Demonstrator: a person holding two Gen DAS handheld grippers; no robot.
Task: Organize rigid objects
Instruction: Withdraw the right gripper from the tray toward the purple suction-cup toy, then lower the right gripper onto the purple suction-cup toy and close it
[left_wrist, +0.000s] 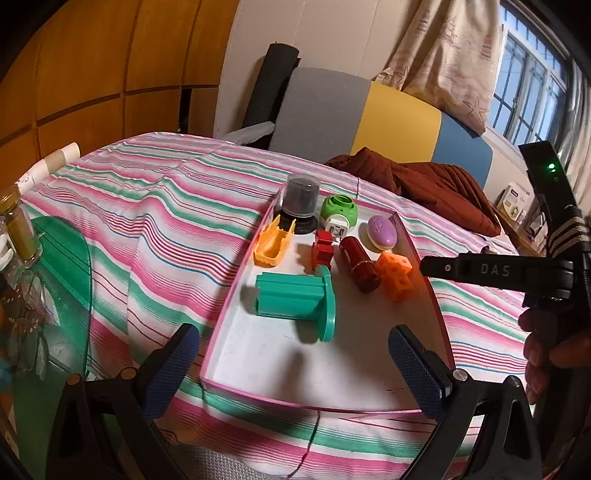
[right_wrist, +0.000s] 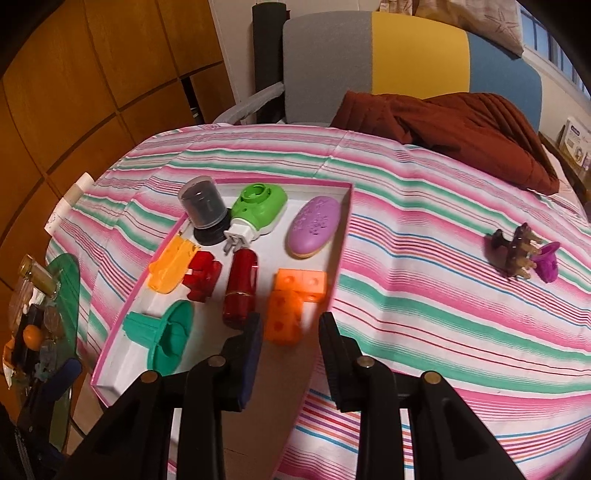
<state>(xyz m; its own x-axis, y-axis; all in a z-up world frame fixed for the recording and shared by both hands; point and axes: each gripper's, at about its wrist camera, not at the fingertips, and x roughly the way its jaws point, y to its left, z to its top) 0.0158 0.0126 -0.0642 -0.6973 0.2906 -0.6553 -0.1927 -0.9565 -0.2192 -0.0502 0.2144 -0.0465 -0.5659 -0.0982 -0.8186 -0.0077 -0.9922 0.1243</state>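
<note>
Striped pink, green and white cloth covers the bed on which a shallow pink-rimmed tray rests. Within the tray, far row: a dark capped cylinder, a green plug-in device and a purple oval case. Middle row: a yellow toy piece, a red block, a dark red cylinder lying on its side, and an orange perforated block. A teal flanged piece lies nearest the left rim. My right gripper hangs above the tray's near right edge, jaws slightly parted and empty, the orange block just beyond and between the tips but untouched. My left gripper hovers over the tray's near end, jaws spread wide, holding nothing, its blue pads flanking the bare tray floor. Well apart on the cloth, to the right, lie a brown hair claw and a small magenta piece touching it. A rust-brown blanket is heaped at the far side.
</note>
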